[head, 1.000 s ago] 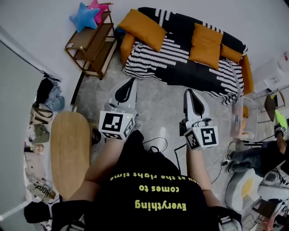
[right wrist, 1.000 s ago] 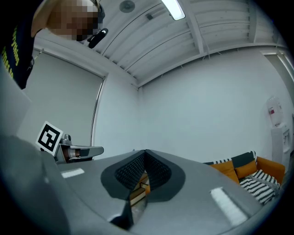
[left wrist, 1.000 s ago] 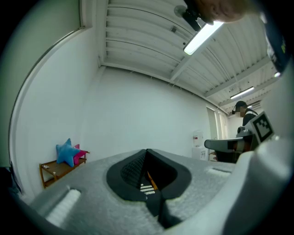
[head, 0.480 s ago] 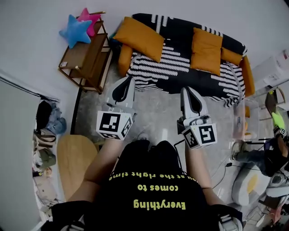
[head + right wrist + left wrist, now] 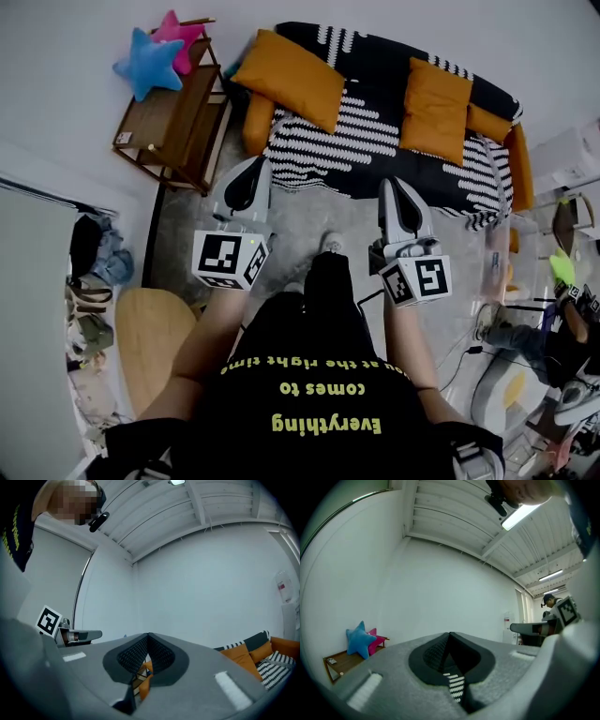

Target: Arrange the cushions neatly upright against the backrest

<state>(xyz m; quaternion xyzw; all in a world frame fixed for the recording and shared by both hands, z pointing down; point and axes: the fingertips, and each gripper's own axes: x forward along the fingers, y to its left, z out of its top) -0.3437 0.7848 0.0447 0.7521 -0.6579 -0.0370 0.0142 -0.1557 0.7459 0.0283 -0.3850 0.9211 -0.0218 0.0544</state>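
Note:
A black-and-white patterned sofa [image 5: 375, 150] stands ahead in the head view. One large orange cushion [image 5: 291, 80] leans tilted at its left end. A second orange cushion [image 5: 436, 111] rests against the backrest further right, and a smaller orange one [image 5: 487, 122] lies beside it. My left gripper [image 5: 246, 183] and right gripper [image 5: 398, 192] hover over the floor just short of the seat's front edge, both shut and empty. The left gripper [image 5: 450, 634] shows its jaws pressed together in its own view. So does the right gripper [image 5: 148, 637], and orange cushions [image 5: 241, 656] appear at that view's right.
A wooden shelf [image 5: 173, 117] left of the sofa carries a blue star pillow [image 5: 145, 64] and a pink one [image 5: 173, 28]. A round wooden table [image 5: 150, 337] sits at my left. A clear plastic stand [image 5: 497, 258] and another person [image 5: 553, 328] are at the right. Cables lie on the floor.
I have stepped closer to the sofa, and a foot now shows ahead between the grippers. Both grippers stayed shut and kept their spacing.

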